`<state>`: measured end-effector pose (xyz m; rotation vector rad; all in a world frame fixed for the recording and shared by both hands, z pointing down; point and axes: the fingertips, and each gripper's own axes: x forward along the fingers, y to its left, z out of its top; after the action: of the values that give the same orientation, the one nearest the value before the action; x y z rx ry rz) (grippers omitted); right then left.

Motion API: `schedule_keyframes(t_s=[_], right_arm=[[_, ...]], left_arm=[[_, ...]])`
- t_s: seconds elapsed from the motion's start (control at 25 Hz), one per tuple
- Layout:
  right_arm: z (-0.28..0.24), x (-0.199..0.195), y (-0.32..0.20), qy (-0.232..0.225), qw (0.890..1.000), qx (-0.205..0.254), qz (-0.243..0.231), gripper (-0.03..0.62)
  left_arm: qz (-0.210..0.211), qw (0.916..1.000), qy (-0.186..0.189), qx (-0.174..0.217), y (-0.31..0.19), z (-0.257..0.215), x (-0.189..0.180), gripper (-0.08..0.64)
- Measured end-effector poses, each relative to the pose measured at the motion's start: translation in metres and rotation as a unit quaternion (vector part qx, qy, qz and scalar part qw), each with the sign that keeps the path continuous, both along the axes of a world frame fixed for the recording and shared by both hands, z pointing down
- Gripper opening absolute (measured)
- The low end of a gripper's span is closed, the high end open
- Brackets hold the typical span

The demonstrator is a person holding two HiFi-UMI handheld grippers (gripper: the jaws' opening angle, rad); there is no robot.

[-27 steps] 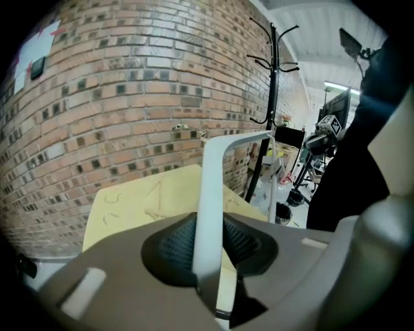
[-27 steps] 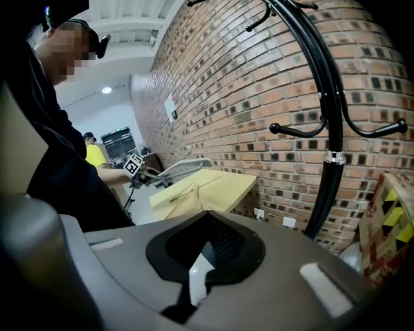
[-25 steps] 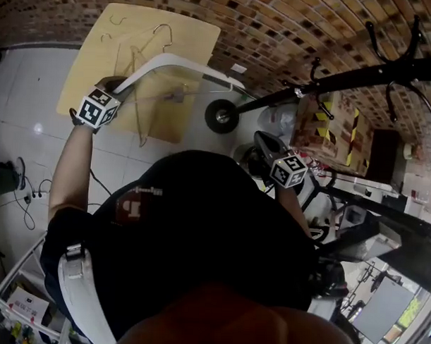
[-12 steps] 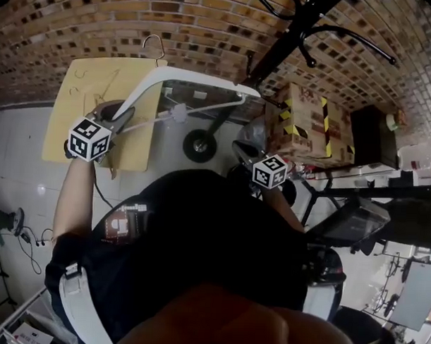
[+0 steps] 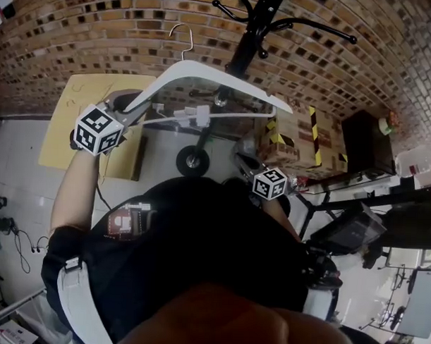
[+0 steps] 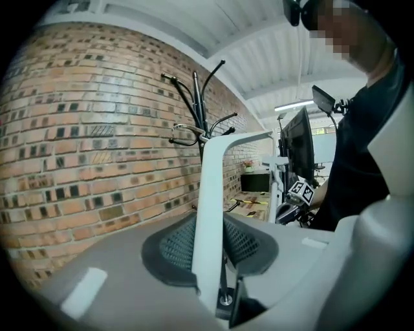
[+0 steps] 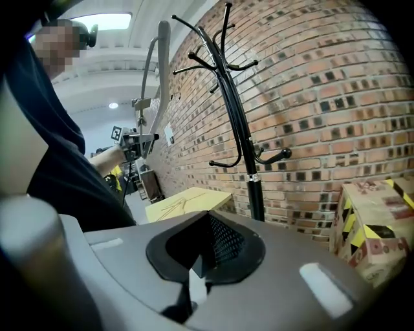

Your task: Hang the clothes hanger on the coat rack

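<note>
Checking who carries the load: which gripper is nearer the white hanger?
Left. The left gripper is shut on one end of the white hanger; the right gripper, nothing between its jaws, sits apart from the hanger, under its other end in the head view.

Brick wall (image 5: 79, 29), wht tile floor (image 5: 14, 182), yellow table (image 5: 70, 99)

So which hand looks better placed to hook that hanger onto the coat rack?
Left. The left hand-held gripper is clamped on one end of the white hanger, held up near the coat rack. The right hand-held gripper sits lower, shut and empty.
</note>
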<state>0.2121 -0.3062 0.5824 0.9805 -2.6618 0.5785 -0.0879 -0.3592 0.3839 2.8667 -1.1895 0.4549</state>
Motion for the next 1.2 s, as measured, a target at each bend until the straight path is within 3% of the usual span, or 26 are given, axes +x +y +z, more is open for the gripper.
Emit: schedule_keyframes(t_s=[0.4, 0.88, 1.2], right_arm=[[-0.002, 0.04, 0.01, -0.017, 0.999, 0.007, 0.032, 0.014], [-0.001, 0.061, 0.024, -0.027, 0.997, 0.007, 0.067, 0.014], [0.003, 0.068, 0.032, -0.029, 0.996, 0.001, 0.08, 0.014]], left_arm=[[0.051, 0.9918, -0.091, 0.073, -0.018, -0.044, 0.075, 0.101], [0.115, 0.9749, -0.143, 0.126, -0.011, -0.066, 0.14, 0.101], [0.095, 0.9727, -0.17, 0.125, -0.021, -0.039, 0.139, 0.101]])
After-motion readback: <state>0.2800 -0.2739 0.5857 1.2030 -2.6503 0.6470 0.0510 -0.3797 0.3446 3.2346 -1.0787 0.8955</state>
